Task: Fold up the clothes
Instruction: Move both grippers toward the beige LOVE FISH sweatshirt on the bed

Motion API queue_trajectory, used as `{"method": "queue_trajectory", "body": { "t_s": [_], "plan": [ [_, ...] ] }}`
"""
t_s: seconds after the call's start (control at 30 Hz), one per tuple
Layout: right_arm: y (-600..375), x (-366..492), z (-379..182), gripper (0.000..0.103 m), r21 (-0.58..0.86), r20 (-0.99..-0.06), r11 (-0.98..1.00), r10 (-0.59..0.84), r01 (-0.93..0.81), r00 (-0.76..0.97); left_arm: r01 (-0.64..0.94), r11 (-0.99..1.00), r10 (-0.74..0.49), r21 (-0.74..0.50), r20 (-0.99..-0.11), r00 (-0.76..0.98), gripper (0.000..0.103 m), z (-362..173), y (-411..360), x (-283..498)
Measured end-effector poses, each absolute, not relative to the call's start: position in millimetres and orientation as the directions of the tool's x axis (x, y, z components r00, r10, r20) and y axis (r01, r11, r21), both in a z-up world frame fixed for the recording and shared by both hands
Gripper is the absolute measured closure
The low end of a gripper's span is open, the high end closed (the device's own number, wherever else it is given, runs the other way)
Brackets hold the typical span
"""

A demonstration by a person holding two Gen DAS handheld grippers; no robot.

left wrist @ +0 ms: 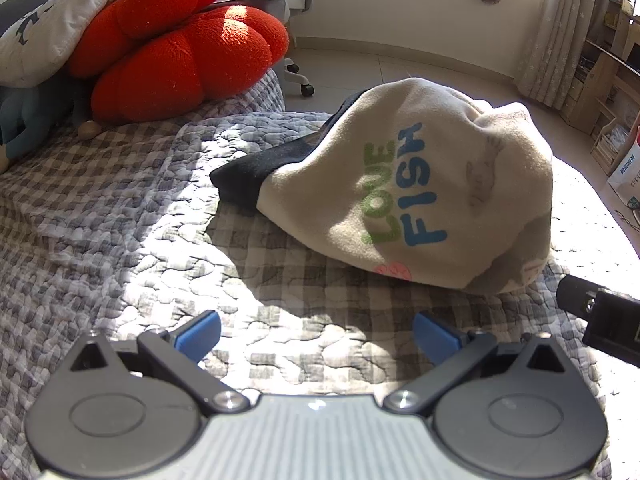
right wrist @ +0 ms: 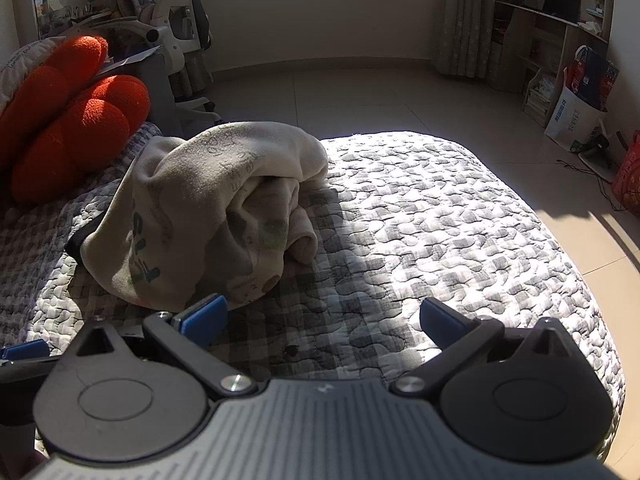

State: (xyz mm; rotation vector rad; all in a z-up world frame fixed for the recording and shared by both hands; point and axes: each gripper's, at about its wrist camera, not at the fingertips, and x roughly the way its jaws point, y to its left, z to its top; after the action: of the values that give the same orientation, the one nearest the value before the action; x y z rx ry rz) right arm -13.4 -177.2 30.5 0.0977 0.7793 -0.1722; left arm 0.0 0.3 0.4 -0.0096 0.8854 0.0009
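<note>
A cream shirt (left wrist: 420, 196) lies in a lumpy heap on the bed (left wrist: 120, 216). It is not folded yet. It has green and blue letters on it, and a dark piece of cloth (left wrist: 256, 172) sticks out from under its far side. Bright sun falls across the shirt and the checked grey quilt.

The left gripper (left wrist: 316, 334) hangs just above the quilt, near the shirt but not touching it. Its two blue fingers (left wrist: 200, 334) are spread wide apart and hold nothing.

The right gripper (right wrist: 322, 318) is close to the other side of the heap. Its blue fingers (right wrist: 206, 316) are wide apart too, with nothing between them. One finger is just beside the edge of the shirt; I cannot tell if it touches.

A big orange cushion (left wrist: 180, 40) leans at the far left of the bed, with a white pillow (left wrist: 44, 24) on top of it. Behind the bed is a pale tiled floor (right wrist: 360, 96).
</note>
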Motion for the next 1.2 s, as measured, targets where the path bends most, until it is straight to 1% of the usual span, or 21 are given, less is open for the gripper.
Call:
{"method": "queue_trajectory", "body": {
  "t_s": [0.33,0.43,1.2],
  "plan": [
    [-175.9,-11.3,30.7,0.0,0.042,-0.711,0.98,-0.109,0.196,0.695,0.005,1.0,-0.019,-0.02,-0.781,0.625,0.001,4.6,4.5,1.0],
    [-175.0,-12.3,31.2,0.0,0.046,-0.71,0.98,-0.103,0.192,0.696,-0.022,0.999,-0.008,-0.028,-0.778,0.628,0.001,8.3,1.5,1.3],
    [-168.2,-7.6,33.4,0.0,0.037,-0.718,0.984,-0.097,0.177,0.689,-0.074,0.997,0.035,-0.015,-0.781,0.624,0.001,6.6,9.7,6.5]
  ]
}}
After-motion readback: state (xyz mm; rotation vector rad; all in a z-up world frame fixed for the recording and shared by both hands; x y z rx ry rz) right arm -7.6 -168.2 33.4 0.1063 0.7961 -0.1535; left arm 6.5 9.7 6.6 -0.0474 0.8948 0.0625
